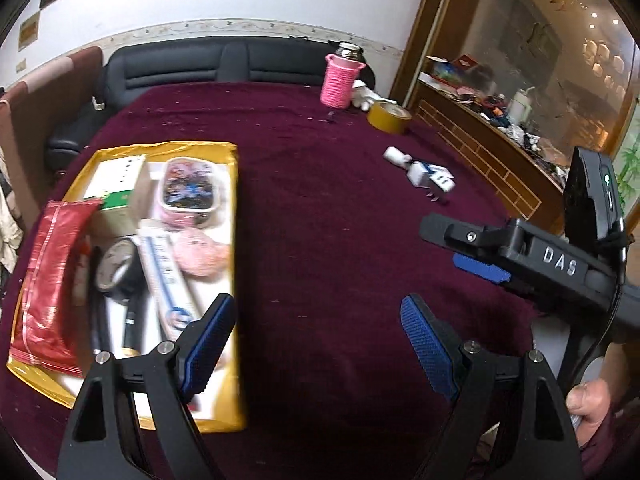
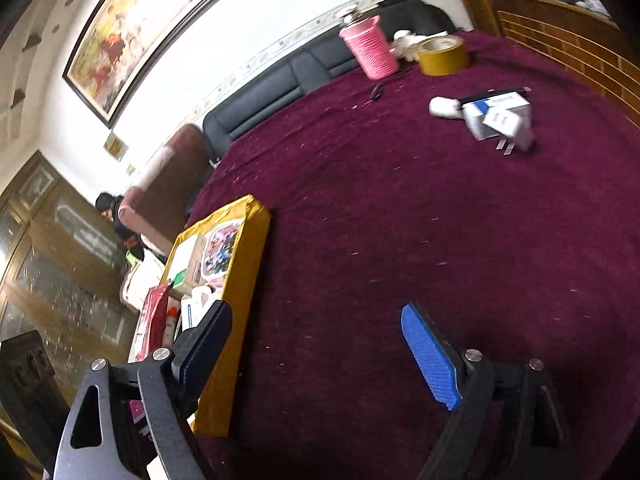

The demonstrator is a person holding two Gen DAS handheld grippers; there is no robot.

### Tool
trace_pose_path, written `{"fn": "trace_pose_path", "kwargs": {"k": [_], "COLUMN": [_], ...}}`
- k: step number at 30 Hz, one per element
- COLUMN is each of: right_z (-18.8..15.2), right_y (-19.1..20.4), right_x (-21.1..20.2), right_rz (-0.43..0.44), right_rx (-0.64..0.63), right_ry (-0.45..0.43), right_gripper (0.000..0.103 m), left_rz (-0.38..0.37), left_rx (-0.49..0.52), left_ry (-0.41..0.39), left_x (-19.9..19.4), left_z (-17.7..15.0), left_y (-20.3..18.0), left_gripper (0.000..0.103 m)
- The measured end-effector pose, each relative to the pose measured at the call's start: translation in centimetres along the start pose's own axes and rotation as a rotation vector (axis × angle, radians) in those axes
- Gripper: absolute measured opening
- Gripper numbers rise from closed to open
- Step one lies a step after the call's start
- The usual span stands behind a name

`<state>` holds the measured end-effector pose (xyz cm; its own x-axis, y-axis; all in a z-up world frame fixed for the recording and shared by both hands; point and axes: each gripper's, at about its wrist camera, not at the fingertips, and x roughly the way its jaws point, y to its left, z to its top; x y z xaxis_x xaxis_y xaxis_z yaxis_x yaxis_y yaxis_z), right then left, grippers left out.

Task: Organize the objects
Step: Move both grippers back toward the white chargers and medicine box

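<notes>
Maroon cloth covers the surface (image 1: 320,208), with a black sofa (image 1: 208,64) along its far edge. Yellow tray (image 1: 234,184) sits at near left, holding a red packet (image 1: 48,280), a toothpaste box (image 1: 168,280), a small clock (image 1: 116,272) and a lidded container (image 1: 188,192). Loose at far right: a white-and-blue box (image 1: 430,174) just beside a small white bottle (image 1: 394,155); further back, a tape roll (image 1: 390,117) and pink-sleeved flask (image 1: 340,80). Left tool (image 1: 316,336) and right tool (image 2: 316,340) both stand apart, holding nothing.
</notes>
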<state>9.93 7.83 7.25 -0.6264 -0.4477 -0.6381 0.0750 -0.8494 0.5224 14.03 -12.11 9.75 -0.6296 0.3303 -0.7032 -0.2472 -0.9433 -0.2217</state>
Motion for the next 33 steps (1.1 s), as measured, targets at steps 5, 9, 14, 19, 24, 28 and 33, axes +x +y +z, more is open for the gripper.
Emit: {"fn": "trace_pose_path", "kwargs": {"k": [5, 9, 14, 19, 24, 28, 33], "right_z": [-0.2, 0.0, 2.3, 6.9, 11.5, 15.4, 19.1], "right_y": [-2.1, -4.2, -8.2, -11.0, -12.3, -11.5, -11.6], "right_x": [-2.7, -4.3, -5.7, -7.4, -6.6, -2.9, 3.5], "right_rz": [-0.022, -0.054, -0.101, -0.205, -0.277, -0.310, -0.366], "right_rx": [0.020, 0.036, 0.083, 0.068, 0.038, -0.036, -0.077], "right_ry": [-0.041, -0.064, -0.092, -0.155, -0.161, -0.087, 0.051], "right_gripper": [0.093, 0.093, 0.093, 0.093, 0.093, 0.093, 0.093], "left_rz": [-0.018, -0.011, -0.006, -0.038, -0.090, -0.076, -0.148], "left_rx": [0.036, 0.072, 0.122, 0.111, 0.078, 0.074, 0.011], "left_ry": [-0.002, 0.018, 0.027, 0.034, 0.024, 0.048, 0.093], "left_x": [-0.1, 0.5, 1.8, 4.8, 10.0, 14.2, 16.9], "left_z": [-0.1, -0.1, 0.7, 2.4, 4.9, 6.5, 6.3], "left_y": [-3.1, -4.7, -6.4, -7.1, -8.0, -7.6, -5.9], "left_gripper": [0.084, 0.084, 0.084, 0.087, 0.087, 0.087, 0.087]}}
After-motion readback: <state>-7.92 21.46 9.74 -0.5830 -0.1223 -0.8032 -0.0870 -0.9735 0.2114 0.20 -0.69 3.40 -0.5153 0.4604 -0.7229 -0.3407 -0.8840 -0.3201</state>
